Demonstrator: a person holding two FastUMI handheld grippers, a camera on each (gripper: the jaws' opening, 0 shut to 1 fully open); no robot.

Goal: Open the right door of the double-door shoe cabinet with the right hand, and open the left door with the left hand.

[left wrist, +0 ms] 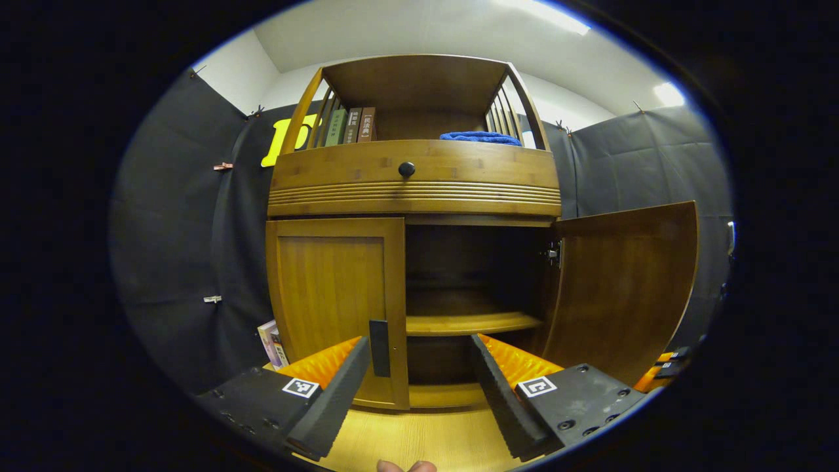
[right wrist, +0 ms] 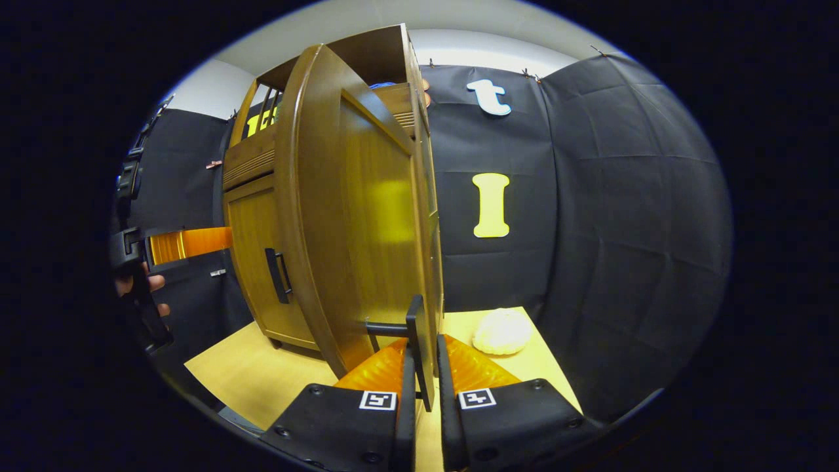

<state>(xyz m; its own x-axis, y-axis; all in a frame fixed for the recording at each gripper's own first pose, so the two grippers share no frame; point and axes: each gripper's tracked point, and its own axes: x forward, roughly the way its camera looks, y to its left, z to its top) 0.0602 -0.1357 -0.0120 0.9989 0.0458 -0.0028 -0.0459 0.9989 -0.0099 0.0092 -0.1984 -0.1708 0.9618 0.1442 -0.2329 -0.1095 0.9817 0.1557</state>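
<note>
A pale wood-grain desk [left wrist: 419, 436] carries the shoe cabinet [left wrist: 414, 177], hemmed in by creased black cloth walls under a white ceiling. The cabinet is warm, glossy bamboo-toned wood with a ribbed band, a round dark knob [left wrist: 406, 169] and an open top shelf holding upright books [left wrist: 352, 125] and a folded blue cloth [left wrist: 480, 137]. Its right door [left wrist: 623, 288] stands swung wide, baring dark inner shelves; the left door [left wrist: 335, 295] sits closed, its slim dark handle [left wrist: 379, 347] between the spread fingers of the left hand-held gripper [left wrist: 419, 387]. The right hand-held gripper [right wrist: 421, 400] is clamped on the right door's handle [right wrist: 417, 341]. A lumpy cream-white object [right wrist: 501, 331] lies on the desk by the wall.
</note>
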